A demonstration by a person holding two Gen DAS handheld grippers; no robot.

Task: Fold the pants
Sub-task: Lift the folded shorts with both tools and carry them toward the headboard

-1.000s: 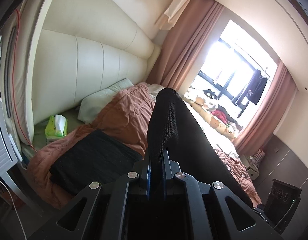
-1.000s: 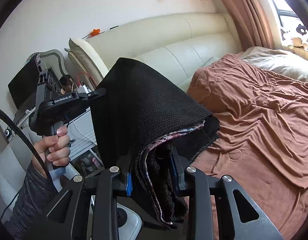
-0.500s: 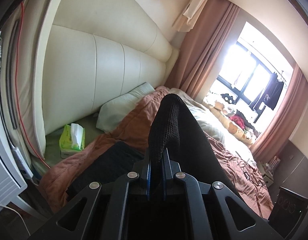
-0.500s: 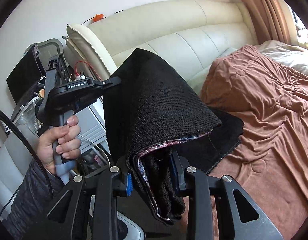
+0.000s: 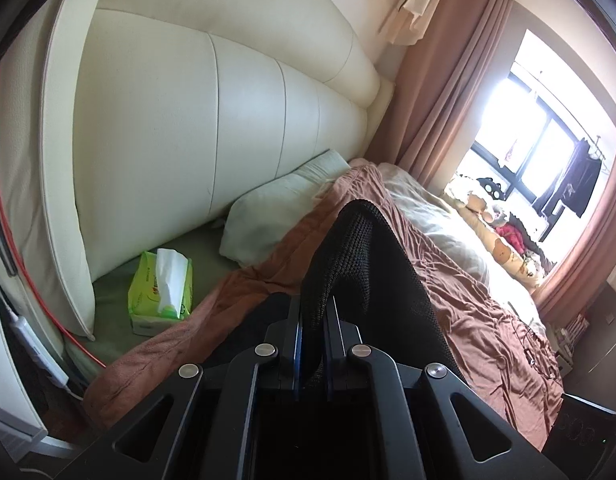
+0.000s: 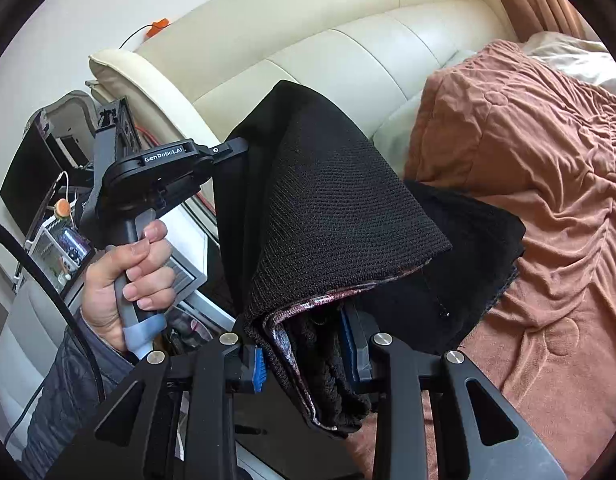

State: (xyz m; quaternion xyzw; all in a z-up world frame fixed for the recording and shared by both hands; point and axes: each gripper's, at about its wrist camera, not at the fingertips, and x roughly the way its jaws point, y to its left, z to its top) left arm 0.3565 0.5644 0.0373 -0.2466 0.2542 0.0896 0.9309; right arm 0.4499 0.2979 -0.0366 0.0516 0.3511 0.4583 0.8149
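The black knit pants [image 5: 372, 280] hang folded between my two grippers, above the brown blanket [image 6: 528, 160] on the bed. In the left wrist view my left gripper [image 5: 312, 314] is shut on one thin edge of the fabric. It shows again in the right wrist view as the left gripper [image 6: 242, 147], held by a hand [image 6: 124, 268] and pinching the far corner of the pants [image 6: 332, 208]. My right gripper [image 6: 304, 346] is shut on a thick bundle of layers with a pinkish inner edge. A second black folded garment [image 6: 468, 248] lies on the blanket just beneath the pants.
A cream padded headboard [image 5: 188, 140] stands close ahead. A green tissue pack [image 5: 162, 292] and a pale pillow [image 5: 276, 212] lie at its foot. A red cable [image 5: 40, 300] runs down the left. A bedside stand with devices [image 6: 64, 248] sits left of the bed.
Both grippers have carried the pants toward the headboard end and a little lower. The folded black garment on the bed now lies right under the hanging pants. Both grips are unchanged.
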